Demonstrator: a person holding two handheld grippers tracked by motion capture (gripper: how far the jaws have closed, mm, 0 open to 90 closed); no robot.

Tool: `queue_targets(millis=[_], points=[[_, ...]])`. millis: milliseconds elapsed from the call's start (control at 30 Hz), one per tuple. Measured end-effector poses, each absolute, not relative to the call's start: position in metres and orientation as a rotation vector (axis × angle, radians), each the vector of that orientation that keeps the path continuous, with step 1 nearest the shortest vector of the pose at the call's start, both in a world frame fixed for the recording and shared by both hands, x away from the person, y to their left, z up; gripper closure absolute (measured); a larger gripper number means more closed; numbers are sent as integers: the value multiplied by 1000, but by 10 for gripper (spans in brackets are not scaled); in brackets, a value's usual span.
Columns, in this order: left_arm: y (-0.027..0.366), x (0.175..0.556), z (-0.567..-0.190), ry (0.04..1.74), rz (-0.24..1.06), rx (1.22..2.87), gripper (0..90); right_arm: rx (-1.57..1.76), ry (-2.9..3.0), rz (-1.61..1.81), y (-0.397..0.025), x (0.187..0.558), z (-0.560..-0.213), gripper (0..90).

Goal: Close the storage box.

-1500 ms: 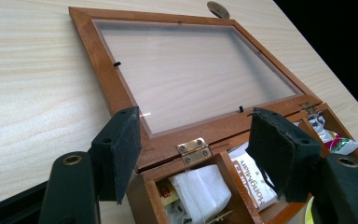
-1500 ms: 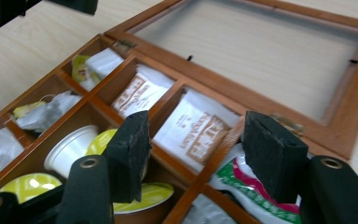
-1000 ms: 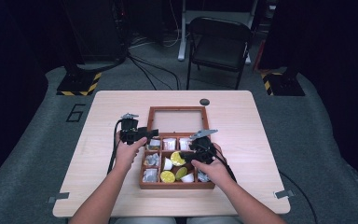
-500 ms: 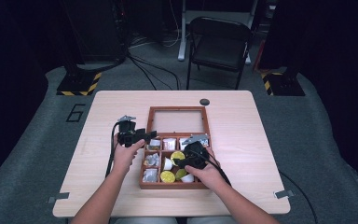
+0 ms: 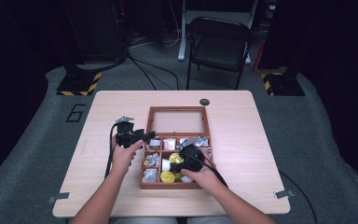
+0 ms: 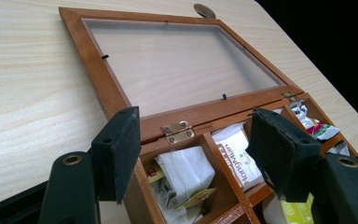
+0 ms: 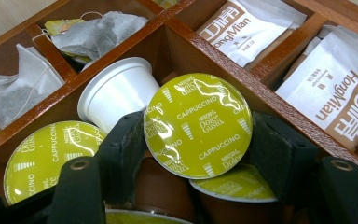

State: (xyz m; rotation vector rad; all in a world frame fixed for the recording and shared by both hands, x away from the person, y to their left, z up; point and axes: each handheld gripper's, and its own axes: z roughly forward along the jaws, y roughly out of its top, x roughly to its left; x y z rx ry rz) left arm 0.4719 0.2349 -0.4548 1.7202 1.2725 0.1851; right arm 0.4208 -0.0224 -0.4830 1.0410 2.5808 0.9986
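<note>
Cappuccino capsule (image 7: 197, 125), green-lidded, sits gripped between the jaws of our right claw (image 7: 200, 149) in a middle compartment of the wooden box (image 5: 173, 185), with its foil lid tilted toward us. Around it in that compartment we see more green-lidded capsules (image 7: 46, 151) and one white capsule (image 7: 116, 91) lying on its side. The neighbouring compartments hold paper tea bags (image 7: 93, 33) with strings, and white sachets (image 7: 342, 98) printed in brown. The box stands on the light wooden table (image 5: 242, 135), its glass-paned lid (image 6: 177, 60) laid flat open behind it on brass hinges. Our left claw (image 6: 196, 154) hovers released, jaws wide apart, over the box's back left corner, above a tea bag and a sachet. A small dark disc (image 5: 204, 101) lies on the table beyond the lid.
</note>
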Motion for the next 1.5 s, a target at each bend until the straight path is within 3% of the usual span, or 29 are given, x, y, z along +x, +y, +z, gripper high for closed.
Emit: queue_targets(millis=[800,1500], points=[[239,471,-455,1288,185,1695,342,1025,2588,967,-18,421,-482,369],[242,467,-455,1301,189,1683,344,981,2583,1024,-29,420,-439,369]])
